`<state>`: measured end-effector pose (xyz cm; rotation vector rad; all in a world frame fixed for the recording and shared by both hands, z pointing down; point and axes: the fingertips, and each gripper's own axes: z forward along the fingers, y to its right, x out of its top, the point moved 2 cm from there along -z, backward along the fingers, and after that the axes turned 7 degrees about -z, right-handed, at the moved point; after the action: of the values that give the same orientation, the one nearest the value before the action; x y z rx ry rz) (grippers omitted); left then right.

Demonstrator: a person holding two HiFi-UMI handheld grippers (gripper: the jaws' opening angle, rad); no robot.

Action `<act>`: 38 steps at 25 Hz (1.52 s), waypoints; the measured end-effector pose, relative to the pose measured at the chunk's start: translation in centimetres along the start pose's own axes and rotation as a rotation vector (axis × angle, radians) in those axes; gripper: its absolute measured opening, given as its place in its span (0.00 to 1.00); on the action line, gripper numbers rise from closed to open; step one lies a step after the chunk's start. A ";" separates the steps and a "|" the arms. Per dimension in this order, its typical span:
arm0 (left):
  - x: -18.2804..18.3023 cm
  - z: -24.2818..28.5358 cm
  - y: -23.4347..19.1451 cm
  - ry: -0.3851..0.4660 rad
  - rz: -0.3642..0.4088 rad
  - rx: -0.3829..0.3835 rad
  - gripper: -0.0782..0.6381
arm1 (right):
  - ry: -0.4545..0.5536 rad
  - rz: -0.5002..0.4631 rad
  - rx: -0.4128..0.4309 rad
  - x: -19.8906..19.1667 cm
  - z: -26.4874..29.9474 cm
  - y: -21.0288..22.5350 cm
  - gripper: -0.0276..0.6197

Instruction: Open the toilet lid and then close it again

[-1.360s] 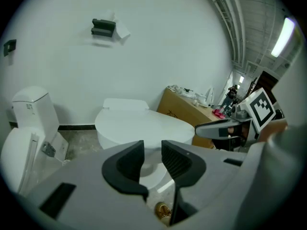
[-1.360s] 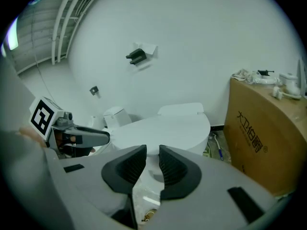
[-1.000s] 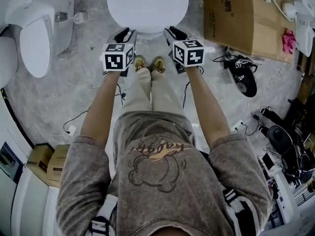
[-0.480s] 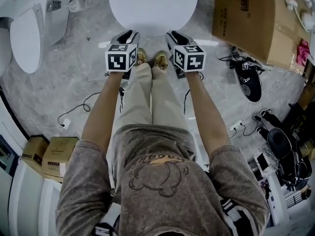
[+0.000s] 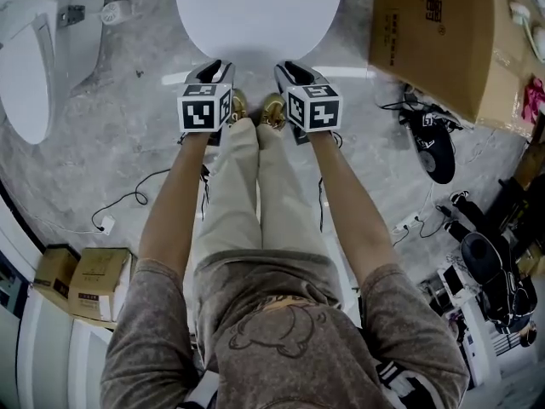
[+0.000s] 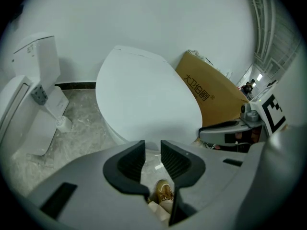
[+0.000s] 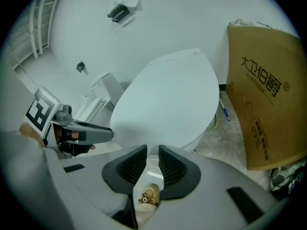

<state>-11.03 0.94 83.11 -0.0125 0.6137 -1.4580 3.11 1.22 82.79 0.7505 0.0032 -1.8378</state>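
The white toilet lid lies closed, at the top centre of the head view. Both grippers hang side by side just in front of its front edge, above the person's shoes, and touch nothing. My left gripper points down at the lid; its jaws stand a narrow gap apart with nothing between them. My right gripper is the same, a narrow empty gap aimed at the lid. Each gripper shows in the other's view: the right gripper and the left gripper.
A second white toilet stands at the far left. A large cardboard box leans at the right of the toilet. Black gear and cables lie on the floor at the right, and small cartons sit at the lower left.
Both grippers have sunk together toward the lid's front edge. The head view has dropped with them, so the lid looks nearer. The jaw gaps look unchanged.
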 end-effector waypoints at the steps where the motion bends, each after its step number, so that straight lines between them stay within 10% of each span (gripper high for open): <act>1: -0.1 0.1 -0.2 0.002 0.004 0.006 0.25 | 0.009 0.001 -0.007 -0.1 0.1 0.1 0.18; 11: 4.2 -4.2 3.2 0.091 0.007 -0.022 0.24 | 0.127 -0.011 -0.021 5.2 -5.7 0.5 0.15; 22: 14.1 -26.9 15.3 0.354 0.129 -0.168 0.24 | 0.401 -0.130 -0.010 16.6 -28.7 -6.5 0.14; 29: 15.0 -37.7 20.0 0.453 0.275 -0.256 0.24 | 0.574 -0.207 0.001 18.6 -40.5 -10.6 0.14; 38: 14.5 -43.6 21.1 0.664 0.278 -0.291 0.16 | 0.759 -0.261 -0.015 17.3 -46.0 -13.5 0.13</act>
<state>-9.01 5.92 32.82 0.3285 1.3100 -1.0770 10.67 7.98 32.87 1.4474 0.6284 -1.6801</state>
